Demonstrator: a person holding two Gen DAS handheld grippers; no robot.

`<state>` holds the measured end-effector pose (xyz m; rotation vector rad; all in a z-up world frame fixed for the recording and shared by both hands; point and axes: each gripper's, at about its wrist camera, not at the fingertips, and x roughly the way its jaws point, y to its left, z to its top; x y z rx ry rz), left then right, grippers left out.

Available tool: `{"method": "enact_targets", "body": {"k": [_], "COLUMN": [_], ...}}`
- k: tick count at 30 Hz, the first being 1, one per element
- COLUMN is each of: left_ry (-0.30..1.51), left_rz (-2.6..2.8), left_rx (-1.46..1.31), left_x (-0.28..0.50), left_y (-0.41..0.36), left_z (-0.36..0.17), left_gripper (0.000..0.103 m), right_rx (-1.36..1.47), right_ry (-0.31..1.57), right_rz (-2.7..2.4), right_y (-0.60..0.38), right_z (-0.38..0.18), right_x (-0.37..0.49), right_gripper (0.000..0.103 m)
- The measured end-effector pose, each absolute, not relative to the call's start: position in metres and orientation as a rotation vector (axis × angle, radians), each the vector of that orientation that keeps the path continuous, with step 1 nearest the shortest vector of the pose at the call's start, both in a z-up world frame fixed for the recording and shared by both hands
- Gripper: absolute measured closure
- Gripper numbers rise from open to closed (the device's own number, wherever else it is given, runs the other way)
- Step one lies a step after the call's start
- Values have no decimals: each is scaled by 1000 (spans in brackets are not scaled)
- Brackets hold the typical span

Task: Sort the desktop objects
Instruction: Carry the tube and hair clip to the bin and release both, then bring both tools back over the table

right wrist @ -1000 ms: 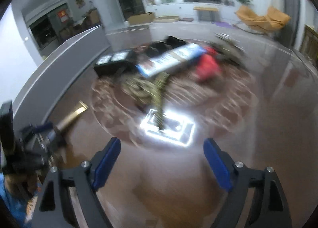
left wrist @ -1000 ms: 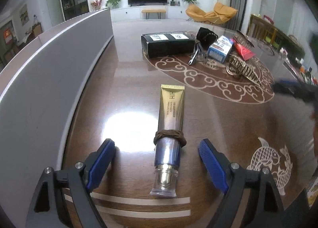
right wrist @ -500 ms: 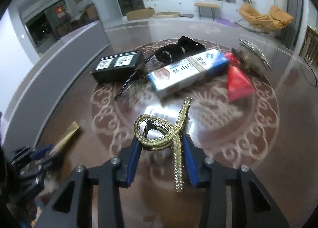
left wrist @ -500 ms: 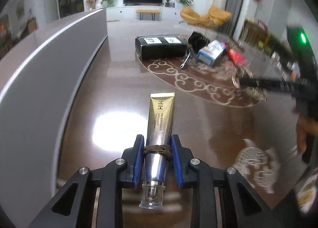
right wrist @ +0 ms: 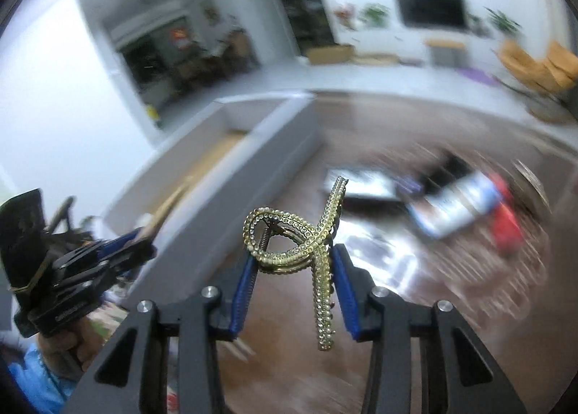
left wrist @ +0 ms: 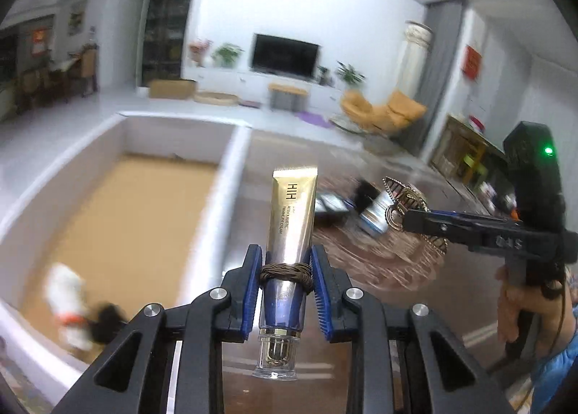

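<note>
The gold and silver cream tube [left wrist: 289, 233] stands nearly upright in the air, pinched between the blue pads of the left claw [left wrist: 287, 291]. A brown hair tie [left wrist: 286, 271] is wound around the tube right where the pads press on it. The tube's clear cap [left wrist: 276, 356] hangs below the pads, and its flat gold crimped end points up and away. Below and to the left of the tube lies an open grey bin [left wrist: 231, 175] with a tan floor; a blurred white object [left wrist: 67, 302] with a dark patch beside it rests in the bin's near corner.

The gold rhinestone hair clip [right wrist: 307, 244] is also held off the surface, pinched between the blue pads of the right claw [right wrist: 294, 287]. Its looped part sits above the pads and one long studded arm hangs down between them. In the left wrist view this clip [left wrist: 401, 204] shows at the tip of the right claw, to the right of the tube.

On the brown patterned surface [left wrist: 361, 269] beyond, blurred, lie a black box [right wrist: 365, 190], a blue and white box [right wrist: 455, 208] and a red packet [right wrist: 505, 226], close together.
</note>
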<state>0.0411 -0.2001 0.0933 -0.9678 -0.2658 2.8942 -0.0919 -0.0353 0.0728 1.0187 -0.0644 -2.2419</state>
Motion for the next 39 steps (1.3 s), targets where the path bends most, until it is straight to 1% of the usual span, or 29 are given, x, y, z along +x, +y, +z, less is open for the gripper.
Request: {"method": "enact_targets", "body": {"k": [3, 6, 10, 13, 14, 15, 16, 17, 18, 19, 21, 23, 24, 25, 26, 28, 31, 33, 34, 36, 39], "left_ry": [-267, -323, -443, -441, -441, -450, -473, -491, -506, -515, -502, -481, -473, -460, -451, -408, -358, -304, -256, -202, -121], "left_rz": [2998, 3045, 3047, 2996, 2994, 2991, 2983, 2983, 2994, 3034, 3090, 3160, 3184, 3201, 3204, 3193, 3075, 2954, 2888, 2815, 2712], "left_rx": [-1008, -1122, -1344, -1543, -1592, -1629, -1667, -1670, -1652, -1596, -1534, -1424, -1367, -1294, -1249, -1119, -964, -916, -906, -930, -1039], "left_x": [38, 28, 7, -9, -13, -15, -15, -14, -10, -2, 7, 22, 29, 36, 39, 49, 64, 66, 68, 62, 41], "left_y": [-253, -306, -367, -387, -390, -394, -397, -398, -398, -396, -387, -373, -366, -353, -347, -317, -256, -212, -182, -147, -93], "left_z": [103, 92, 59, 33, 27, 23, 16, 14, 11, 14, 21, 35, 43, 52, 61, 79, 102, 111, 112, 104, 71], "left_gripper": [76, 76, 76, 74, 72, 69, 56, 43, 38, 35, 34, 33, 32, 28, 24, 18, 14, 6, 0, 0, 0], "right_rx": [947, 893, 915, 990, 1024, 1068, 1089, 1109, 1104, 1083, 1039, 979, 935, 904, 884, 879, 953, 1063, 1122, 1202, 1271], "right_ry": [-22, 57, 179, 233, 237, 229, 213, 160, 124, 80, 52, 53, 73, 94, 113, 179, 317, 370, 369, 344, 289], "right_rz": [-2158, -2092, -2028, -1985, -1972, -1971, -1971, -1969, -1971, -1977, -2000, -2047, -2102, -2157, -2201, -2300, -2445, -2506, -2535, -2607, -2687], "right_y": [-105, -169, -249, -286, -294, -301, -302, -299, -294, -285, -263, -237, -218, -199, -183, -140, -71, -26, -2, 44, 98], "right_z": [96, 103, 86, 57, 48, 38, 34, 30, 31, 34, 42, 51, 54, 54, 52, 39, 4, -19, -30, -41, -49], "right_x": [-93, -92, -99, -108, -112, -116, -119, -121, -122, -120, -115, -107, -99, -92, -87, -75, -64, -62, -63, -67, -71], "right_gripper": [61, 61, 61, 60, 60, 55, 41, 34, 23, 21, 20, 13, 5, 0, 0, 0, 0, 0, 0, 0, 0]}}
